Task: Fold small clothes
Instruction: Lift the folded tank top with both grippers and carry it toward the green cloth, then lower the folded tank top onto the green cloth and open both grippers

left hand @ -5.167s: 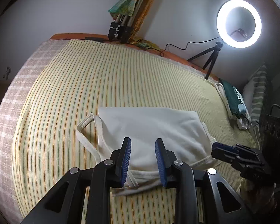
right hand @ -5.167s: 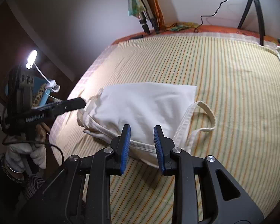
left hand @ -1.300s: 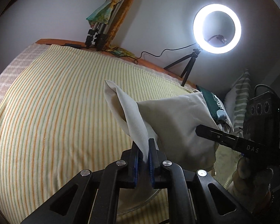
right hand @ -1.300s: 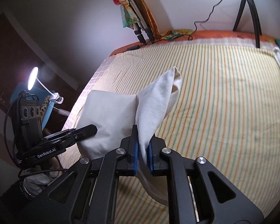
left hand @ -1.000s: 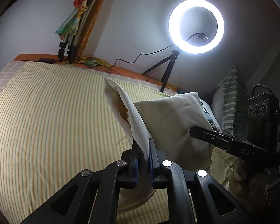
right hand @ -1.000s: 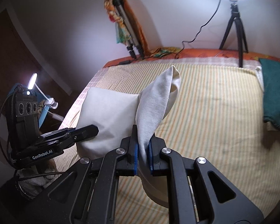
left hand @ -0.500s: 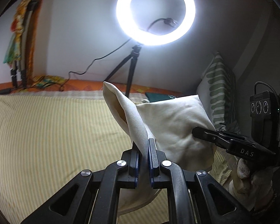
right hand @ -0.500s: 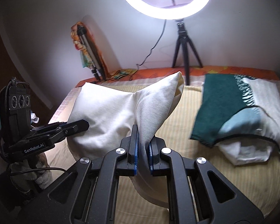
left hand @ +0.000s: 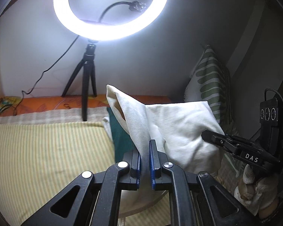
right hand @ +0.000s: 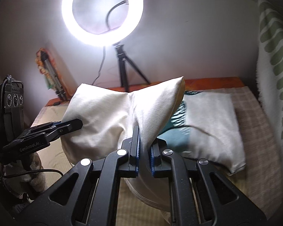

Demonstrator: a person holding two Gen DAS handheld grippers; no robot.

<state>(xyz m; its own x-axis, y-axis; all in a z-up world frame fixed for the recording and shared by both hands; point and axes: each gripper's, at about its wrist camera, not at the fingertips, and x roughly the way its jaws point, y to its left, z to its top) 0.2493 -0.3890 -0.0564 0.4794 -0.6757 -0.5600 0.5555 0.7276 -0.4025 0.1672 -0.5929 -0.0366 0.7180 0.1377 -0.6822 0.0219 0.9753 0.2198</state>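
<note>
Left gripper (left hand: 145,162) has its blue pads (left hand: 152,162) pinched together on a fold of the cream garment (left hand: 181,131), with the cloth coming up out of the jaws toward 12 o'clock and ending in a pointed corner. Right gripper (right hand: 143,150) is doing the same thing on its side, clamped tight on another bunched bit of that garment (right hand: 107,113). So the piece hangs in the air between the two grippers, slung like a little hammock, clear of the striped bedsheet (left hand: 47,150) underneath (the lower edge droops out of sight below the jaws, so can't tell how far it hangs).

In the left wrist view, the other gripper sits at about 3 o'clock, gripping the far end of the cloth, with a gloved hand (left hand: 254,188) under it. In the right wrist view, the partner gripper is at 9 o'clock.

Further out, past the cloth at 1 to 3 o'clock in the right view, a folded stack (right hand: 211,126) lies on the bed: a pale piece over something teal with a pattern, pretty blurry. A ring light (left hand: 111,9) on a small tripod (left hand: 86,79) glares at 12 o'clock against the wall, and a green-and-white leaf-print pillow (left hand: 209,86) stands at 2 o'clock.
</note>
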